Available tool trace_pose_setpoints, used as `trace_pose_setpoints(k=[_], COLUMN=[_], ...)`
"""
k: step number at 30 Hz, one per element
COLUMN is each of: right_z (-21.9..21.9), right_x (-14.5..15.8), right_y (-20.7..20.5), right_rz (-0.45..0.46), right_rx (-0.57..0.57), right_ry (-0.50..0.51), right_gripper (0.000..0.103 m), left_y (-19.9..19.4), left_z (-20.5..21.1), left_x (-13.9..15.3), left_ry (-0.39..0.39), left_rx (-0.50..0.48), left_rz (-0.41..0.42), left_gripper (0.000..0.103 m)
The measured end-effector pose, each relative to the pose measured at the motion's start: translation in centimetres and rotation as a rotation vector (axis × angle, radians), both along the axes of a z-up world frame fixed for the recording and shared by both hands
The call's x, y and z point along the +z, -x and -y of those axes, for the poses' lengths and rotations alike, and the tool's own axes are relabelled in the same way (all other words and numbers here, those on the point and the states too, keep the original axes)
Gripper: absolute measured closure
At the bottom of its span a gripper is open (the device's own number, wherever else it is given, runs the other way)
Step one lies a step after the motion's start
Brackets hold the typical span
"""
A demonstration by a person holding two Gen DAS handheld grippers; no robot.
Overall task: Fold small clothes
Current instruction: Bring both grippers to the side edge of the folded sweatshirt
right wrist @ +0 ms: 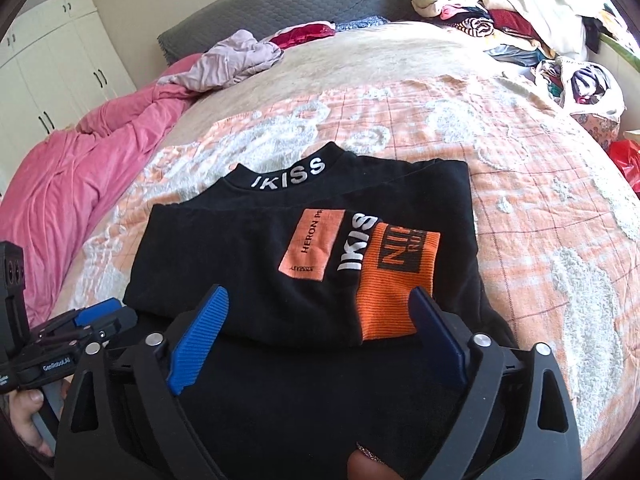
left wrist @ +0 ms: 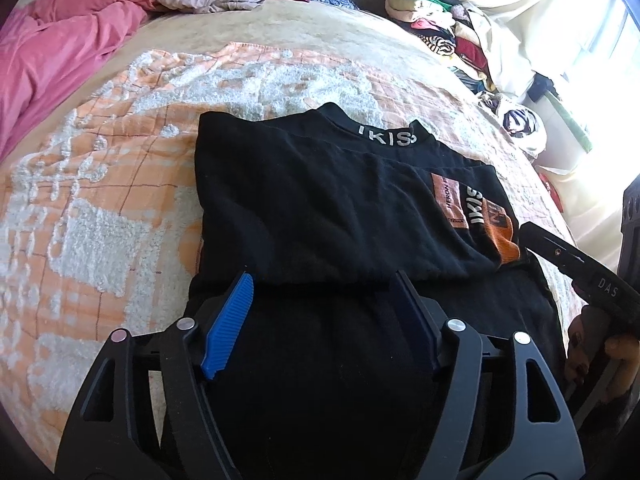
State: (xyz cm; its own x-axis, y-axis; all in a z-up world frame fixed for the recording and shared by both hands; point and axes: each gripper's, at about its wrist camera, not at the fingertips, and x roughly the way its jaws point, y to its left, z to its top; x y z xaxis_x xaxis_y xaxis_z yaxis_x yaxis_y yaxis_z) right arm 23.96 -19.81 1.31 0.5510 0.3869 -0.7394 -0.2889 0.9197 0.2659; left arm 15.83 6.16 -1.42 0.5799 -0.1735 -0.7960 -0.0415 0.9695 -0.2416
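A folded black top [right wrist: 280, 248] lies on the bed [right wrist: 520, 184]. Both grippers, left [left wrist: 320, 312] and right [right wrist: 316, 336], hang over its near edge, fingers spread, seemingly gripping nothing, though dark cloth blurs contact.

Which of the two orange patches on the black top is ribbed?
The brighter orange patch nearest the right gripper's fingers; the paler HERON patch beside it is smooth.
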Motion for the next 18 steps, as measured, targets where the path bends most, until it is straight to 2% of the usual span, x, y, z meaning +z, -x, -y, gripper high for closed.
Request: trace_pose_setpoints(k=[3,5,7,8,18], right_z=[0.3,0.4,0.5,0.5,0.7], right_x=[0.4,0.7,1.0,1.1,2.8], right_y=[0.1,0.2,0.3,0.4,1.9], right_rz=[0.006,0.011,0.016,0.02,0.065], right_rx=[-0.002,-0.006,-0.013,-0.012,0.006], right_ry=[-0.01,-0.011,-0.01,-0.012,-0.015], right_gripper=[0.007,0.006,0.006,0.006,0.006], left_y=[0.5,0.9,1.3,1.5,3.7], left_z=[-0.3,-0.4,-0.6,-0.6,-1.9], left_x=[0.6,1.1,1.5,1.6,2.2], left_ry=[-0.006,-0.015,-0.018,-0.017,-0.015], left_rx=[0.015,0.025,0.032,0.038,0.085], left_rz=[0.014,0.024,0.036,0.038,0.045], left_gripper=[0.031,0.018,0.017,0.012,0.01])
